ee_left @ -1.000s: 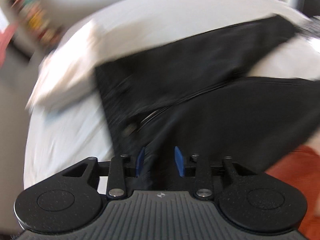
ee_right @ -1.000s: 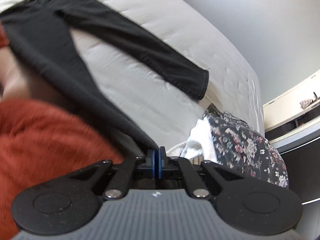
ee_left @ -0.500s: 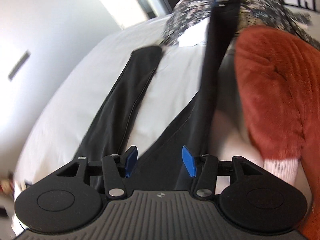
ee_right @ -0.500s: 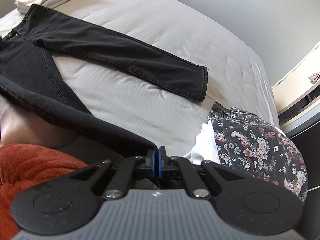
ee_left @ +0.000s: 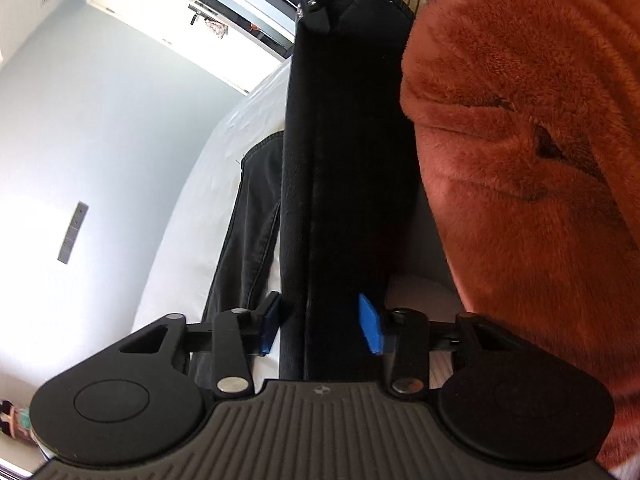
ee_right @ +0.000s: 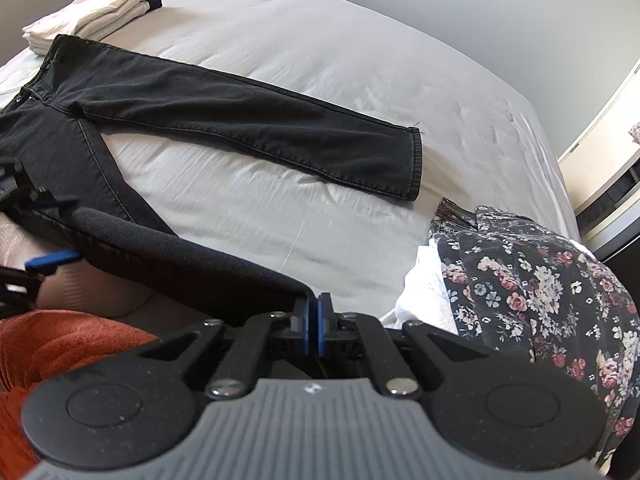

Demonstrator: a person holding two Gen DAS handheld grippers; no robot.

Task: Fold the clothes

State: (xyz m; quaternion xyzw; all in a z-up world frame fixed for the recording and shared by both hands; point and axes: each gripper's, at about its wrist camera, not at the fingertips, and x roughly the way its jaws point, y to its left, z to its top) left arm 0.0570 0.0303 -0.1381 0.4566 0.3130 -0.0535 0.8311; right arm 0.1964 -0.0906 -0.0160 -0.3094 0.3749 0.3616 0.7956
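Note:
Black jeans (ee_right: 248, 120) lie spread on a pale bed (ee_right: 340, 40), the far leg flat. The near leg (ee_right: 180, 264) is raised off the sheet into a taut band. My right gripper (ee_right: 313, 324) is shut on that leg's hem end. In the left wrist view the same leg (ee_left: 340, 160) runs straight away from me between the jaws of my left gripper (ee_left: 320, 324), which are closing around it; the blue pads sit at its two edges. One blue left finger (ee_right: 52, 259) shows at the left edge of the right wrist view, under the band.
A stack of folded white clothes (ee_right: 92, 12) sits at the bed's far left corner. A floral garment (ee_right: 540, 280) on a white one (ee_right: 424, 292) lies at the near right. A person's fuzzy orange sleeve (ee_left: 520, 120) fills the right of the left wrist view.
My left gripper swung from the jeans' waist to the raised leg and rolled over; its jaws widened, then narrowed around the leg. The right gripper kept its hold and shifted slightly.

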